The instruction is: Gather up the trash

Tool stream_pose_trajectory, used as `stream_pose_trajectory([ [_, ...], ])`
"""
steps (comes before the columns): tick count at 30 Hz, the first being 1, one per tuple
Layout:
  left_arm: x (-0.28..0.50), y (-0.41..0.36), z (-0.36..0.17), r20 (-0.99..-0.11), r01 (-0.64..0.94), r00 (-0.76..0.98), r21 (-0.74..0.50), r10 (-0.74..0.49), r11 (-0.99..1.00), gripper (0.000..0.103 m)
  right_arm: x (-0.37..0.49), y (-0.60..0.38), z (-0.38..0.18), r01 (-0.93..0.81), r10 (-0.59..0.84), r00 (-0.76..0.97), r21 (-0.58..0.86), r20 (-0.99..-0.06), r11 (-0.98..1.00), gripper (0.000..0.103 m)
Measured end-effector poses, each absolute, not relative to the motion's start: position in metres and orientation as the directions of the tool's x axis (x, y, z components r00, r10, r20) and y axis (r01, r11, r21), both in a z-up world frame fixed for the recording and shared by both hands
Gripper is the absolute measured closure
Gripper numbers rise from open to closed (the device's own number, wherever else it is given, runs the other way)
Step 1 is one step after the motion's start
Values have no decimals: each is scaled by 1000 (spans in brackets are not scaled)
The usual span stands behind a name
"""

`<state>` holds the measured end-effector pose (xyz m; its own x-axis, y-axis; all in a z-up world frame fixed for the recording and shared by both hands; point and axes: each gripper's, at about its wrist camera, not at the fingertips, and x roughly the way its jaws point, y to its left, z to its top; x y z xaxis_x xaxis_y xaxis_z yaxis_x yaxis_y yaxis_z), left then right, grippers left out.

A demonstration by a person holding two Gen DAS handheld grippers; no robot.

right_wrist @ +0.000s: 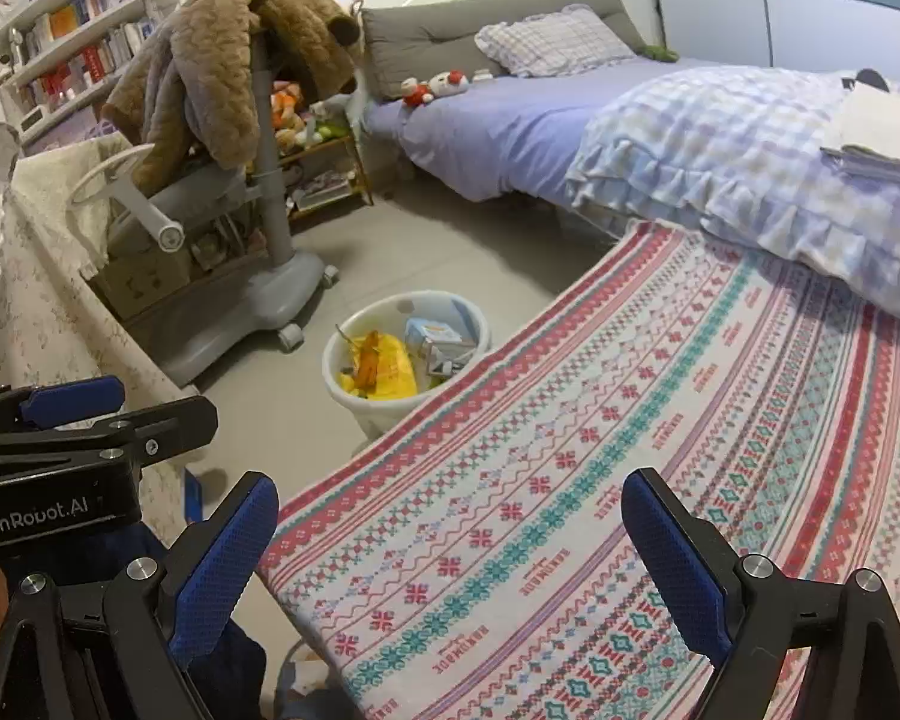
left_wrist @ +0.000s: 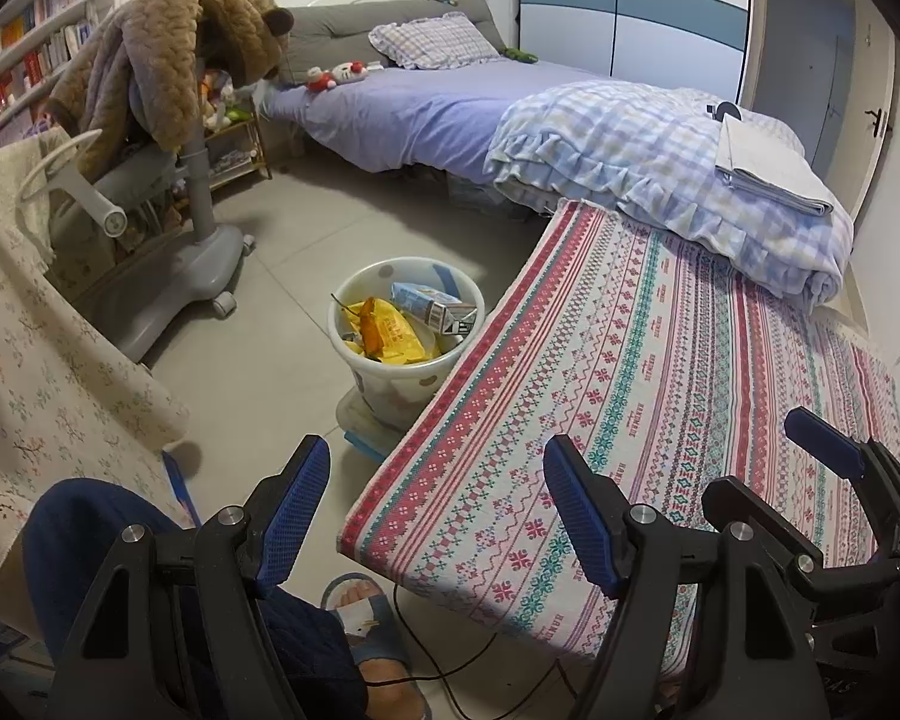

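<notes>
Slipper [left_wrist: 373, 624] shows only in our left view; one bin [left_wrist: 354, 324] holds one carton [left_wrist: 432, 306]; left gripper [left_wrist: 435, 516] and right gripper [right_wrist: 450, 558] gape wide, empty.

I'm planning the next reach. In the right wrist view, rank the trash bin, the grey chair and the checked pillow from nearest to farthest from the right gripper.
From the right gripper, which is open over the patterned cloth:
1. Trash bin, on the floor ahead and to the left, by the cloth's edge.
2. Grey chair, farther left, behind the bin.
3. Checked pillow, at the head of the bed, far back.
</notes>
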<state>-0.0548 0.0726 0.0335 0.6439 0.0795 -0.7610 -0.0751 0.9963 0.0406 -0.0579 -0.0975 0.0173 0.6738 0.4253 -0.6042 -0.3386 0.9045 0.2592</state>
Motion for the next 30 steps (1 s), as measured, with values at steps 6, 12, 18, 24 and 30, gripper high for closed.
stream_pose_trajectory([
  [6,-55,71,33,-764,-65,642,42,74,997,27,-58,-99,16,-338,427,672,263,-605,904,7],
  [12,-55,71,33,-766,-67,639,40,73,997,27,-58,-100,16,-340,429,672,264,-604,903,7],
  [18,-54,72,33,-765,-71,640,43,78,997,27,-58,-99,16,-340,431,671,266,-603,902,7],
  [24,-54,73,32,-765,-72,640,44,80,996,27,-58,-98,16,-341,433,670,268,-603,901,7],
  [30,-51,74,32,-763,-77,640,54,91,996,27,-57,-98,16,-340,432,671,269,-602,901,7],
])
